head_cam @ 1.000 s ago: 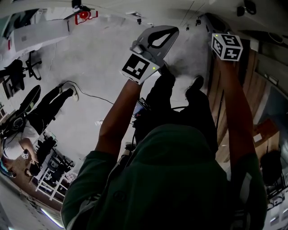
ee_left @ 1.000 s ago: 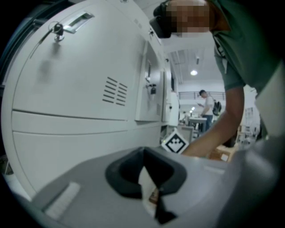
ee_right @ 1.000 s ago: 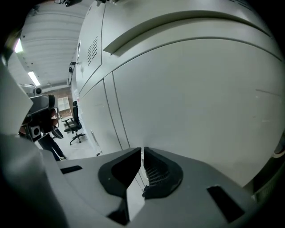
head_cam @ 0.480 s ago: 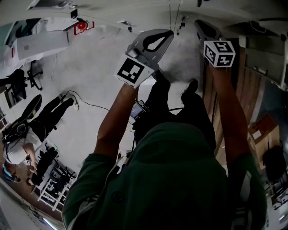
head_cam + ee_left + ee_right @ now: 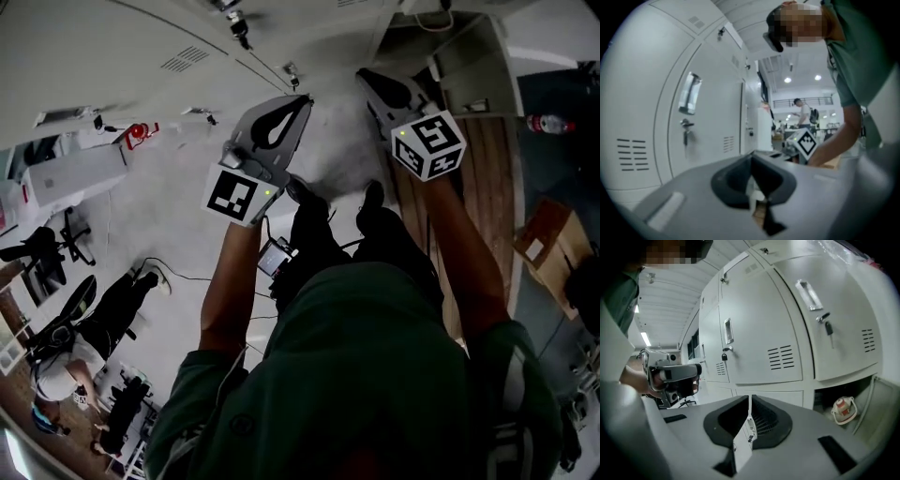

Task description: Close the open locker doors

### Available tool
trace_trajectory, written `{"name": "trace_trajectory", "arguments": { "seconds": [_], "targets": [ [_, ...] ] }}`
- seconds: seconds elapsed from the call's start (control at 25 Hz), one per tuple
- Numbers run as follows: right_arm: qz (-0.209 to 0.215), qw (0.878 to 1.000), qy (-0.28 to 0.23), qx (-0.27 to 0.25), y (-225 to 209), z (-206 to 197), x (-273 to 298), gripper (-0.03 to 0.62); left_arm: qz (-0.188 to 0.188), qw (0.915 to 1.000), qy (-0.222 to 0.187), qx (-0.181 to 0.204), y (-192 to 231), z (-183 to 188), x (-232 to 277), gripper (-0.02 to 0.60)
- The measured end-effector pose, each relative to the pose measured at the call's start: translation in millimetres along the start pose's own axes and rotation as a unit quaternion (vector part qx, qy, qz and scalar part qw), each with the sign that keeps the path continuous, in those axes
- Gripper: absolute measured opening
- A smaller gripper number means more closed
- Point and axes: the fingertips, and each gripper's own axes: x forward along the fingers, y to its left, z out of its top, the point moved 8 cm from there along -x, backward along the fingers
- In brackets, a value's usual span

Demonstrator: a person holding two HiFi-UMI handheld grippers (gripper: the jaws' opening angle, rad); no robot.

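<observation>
A bank of pale grey lockers (image 5: pixel 197 47) fills the top of the head view. One lower compartment (image 5: pixel 464 52) at the top right stands open; in the right gripper view its door (image 5: pixel 881 401) hangs out and a white and red object (image 5: pixel 843 409) lies inside. The other doors (image 5: pixel 761 333) (image 5: pixel 710 117) look shut, with handles and keys. My left gripper (image 5: pixel 302 101) is held out towards the lockers, jaws together and empty (image 5: pixel 752 185). My right gripper (image 5: pixel 367 77) points at the open compartment, jaws meeting at the tips (image 5: pixel 749 399), holding nothing.
Wood-look flooring (image 5: pixel 487 187) runs along the right, with a red-capped bottle (image 5: pixel 548 123) and a cardboard box (image 5: pixel 544 248) on it. A person (image 5: pixel 56 366) and office chairs (image 5: pixel 37 253) are at the far left. A red extinguisher (image 5: pixel 141 134) stands by the wall.
The lockers and the open compartment have come into the head view. Both grippers sit lower in the frame and nearer the lockers. Their jaws have not changed.
</observation>
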Motion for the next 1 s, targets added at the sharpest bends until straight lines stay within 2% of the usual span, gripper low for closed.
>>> {"name": "trace_trajectory", "arguments": {
  "seconds": [0.24, 0.56, 0.8, 1.0],
  "targets": [
    [-0.006, 1.0, -0.029, -0.011, -26, 20, -88, 0.021, -0.035, 0.9993, -0.004, 0.01, -52, 22, 52, 0.0],
    [-0.021, 0.999, -0.038, -0.027, -57, 22, -186, 0.021, -0.093, 0.9955, -0.009, 0.016, -115, 44, 117, 0.0],
    [-0.079, 0.996, -0.048, -0.019, -77, 11, -241, 0.021, -0.163, 0.9864, -0.011, 0.017, -140, 55, 155, 0.001],
    [-0.112, 0.992, -0.06, -0.02, -77, 6, -267, 0.023, -0.222, 0.9749, -0.02, 0.002, -146, 47, 174, 0.001]
  ]
}}
